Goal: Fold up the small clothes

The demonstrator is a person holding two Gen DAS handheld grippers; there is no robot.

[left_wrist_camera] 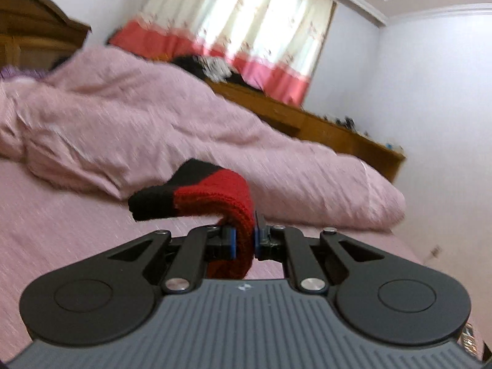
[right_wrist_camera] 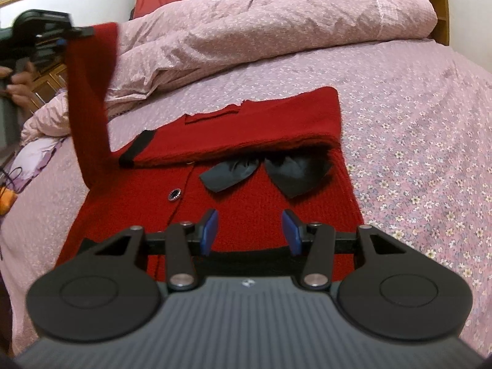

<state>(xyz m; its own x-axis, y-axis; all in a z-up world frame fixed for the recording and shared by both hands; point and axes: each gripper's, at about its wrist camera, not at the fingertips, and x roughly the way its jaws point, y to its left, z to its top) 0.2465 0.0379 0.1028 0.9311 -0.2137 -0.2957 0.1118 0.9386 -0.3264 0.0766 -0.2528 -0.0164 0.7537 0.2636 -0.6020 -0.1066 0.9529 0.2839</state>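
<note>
Pinching a red knit sleeve (left_wrist_camera: 233, 196) near its black cuff (left_wrist_camera: 153, 203), left gripper (left_wrist_camera: 245, 240) clamped almost fully together on the wool, cuff end flopping over past the pads; seen from the right wrist view as the same sleeve (right_wrist_camera: 92, 98) hanging in a long limp strip from the left gripper (right_wrist_camera: 66, 35), raised well above the bed, a hand (right_wrist_camera: 18, 87) behind it; right gripper (right_wrist_camera: 250, 230) hovering partway open just over the hem of the red cardigan (right_wrist_camera: 261, 215), blue pads (right_wrist_camera: 210, 227) apart and holding nothing; cardigan lying flat on the floral bedsheet (right_wrist_camera: 415, 153), other sleeve (right_wrist_camera: 261, 123) already folded across the chest, a dark bow (right_wrist_camera: 264, 172) and a round button (right_wrist_camera: 174, 194) showing below it; rumpled pink duvet (right_wrist_camera: 276, 30) heaped beyond. Judged soft, light and stretchy, likely to sag and drape rather than hold shape, fuzzy enough not to slip; best gripped near cuff, shoulder seam or hem edge, through a full thickness of knit, well clear of bow and button to avoid snagging.
</note>
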